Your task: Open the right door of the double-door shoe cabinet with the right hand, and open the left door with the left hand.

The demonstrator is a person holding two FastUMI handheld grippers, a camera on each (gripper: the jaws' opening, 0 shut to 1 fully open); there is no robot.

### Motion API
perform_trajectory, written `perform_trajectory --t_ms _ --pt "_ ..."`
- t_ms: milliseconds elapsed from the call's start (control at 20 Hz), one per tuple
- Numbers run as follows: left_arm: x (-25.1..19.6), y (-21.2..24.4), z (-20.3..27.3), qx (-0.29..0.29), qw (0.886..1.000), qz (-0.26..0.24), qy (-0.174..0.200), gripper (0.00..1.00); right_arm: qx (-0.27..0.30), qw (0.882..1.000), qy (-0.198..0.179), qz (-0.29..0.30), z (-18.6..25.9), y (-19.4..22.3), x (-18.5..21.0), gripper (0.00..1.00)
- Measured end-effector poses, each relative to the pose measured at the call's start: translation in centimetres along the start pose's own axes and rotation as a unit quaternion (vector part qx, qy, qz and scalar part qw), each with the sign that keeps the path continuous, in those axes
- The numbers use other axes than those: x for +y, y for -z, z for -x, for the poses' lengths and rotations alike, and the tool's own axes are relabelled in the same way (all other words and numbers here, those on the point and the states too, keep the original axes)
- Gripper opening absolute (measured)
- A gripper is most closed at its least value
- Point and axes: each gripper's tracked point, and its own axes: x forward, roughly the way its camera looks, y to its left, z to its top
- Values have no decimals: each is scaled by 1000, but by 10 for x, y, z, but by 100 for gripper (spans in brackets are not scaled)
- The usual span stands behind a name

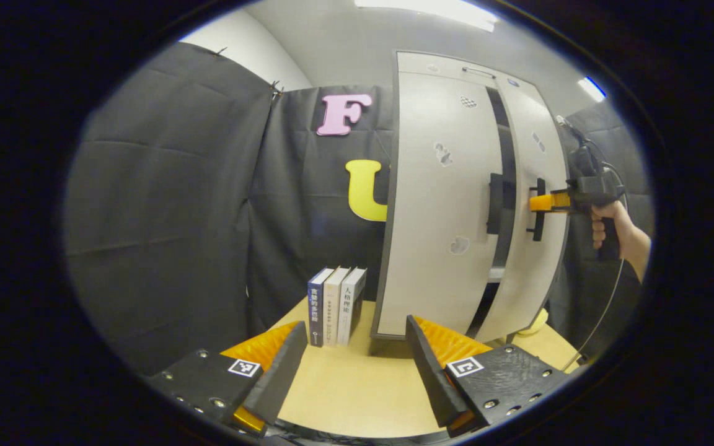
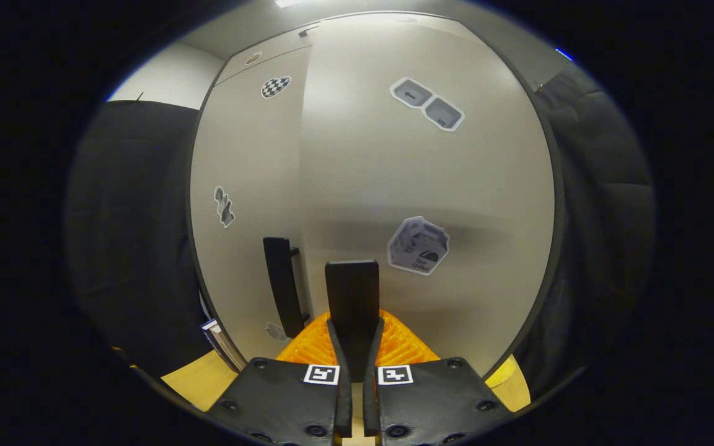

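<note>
The grey double-door shoe cabinet [image 1: 444,204] stands on a wooden table. Its right door [image 1: 546,142] is slightly ajar, with a dark gap between it and the left door [image 1: 437,248]. In the left gripper view, a hand holds my right gripper [image 1: 546,202], shut on the right door's black handle [image 1: 538,229]. The right gripper view looks along my right gripper [image 2: 355,325], with both fingers pressed on that handle [image 2: 352,285]. The left door's handle [image 2: 282,291] is just to its left. My left gripper [image 1: 357,371] is open and empty, low over the table in front of the cabinet.
Three books [image 1: 335,303] stand upright on the table [image 1: 344,390], left of the cabinet. A yellow object [image 1: 535,323] lies by the cabinet's right base. Black cloth walls close the booth behind and on both sides.
</note>
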Motion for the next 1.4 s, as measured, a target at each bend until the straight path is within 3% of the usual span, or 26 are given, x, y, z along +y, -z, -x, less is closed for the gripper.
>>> perform_trajectory --t_ms 50,300,450,800,1050,1300,1400 --pt "-9 2 7 4 1000 6 1 89 -1 1000 -8 0 3 1 0 9" --pt "-38 7 44 20 1000 8 -14 93 -5 999 -52 -10 33 5 -4 9" --pt "-58 8 67 25 999 11 -24 89 -3 997 -70 -12 53 7 -11 9" --pt "-100 3 107 14 999 2 -32 96 -13 995 -99 -22 88 11 -35 9" --pt "-132 2 118 12 1000 -12 -17 89 -10 994 -102 -40 112 14 -62 8" --pt "-163 -2 116 6 1000 -19 5 93 -9 994 -93 -50 130 15 -89 8" --pt "-174 0 120 5 1000 -26 12 89 -8 995 -90 -52 135 15 -97 8"
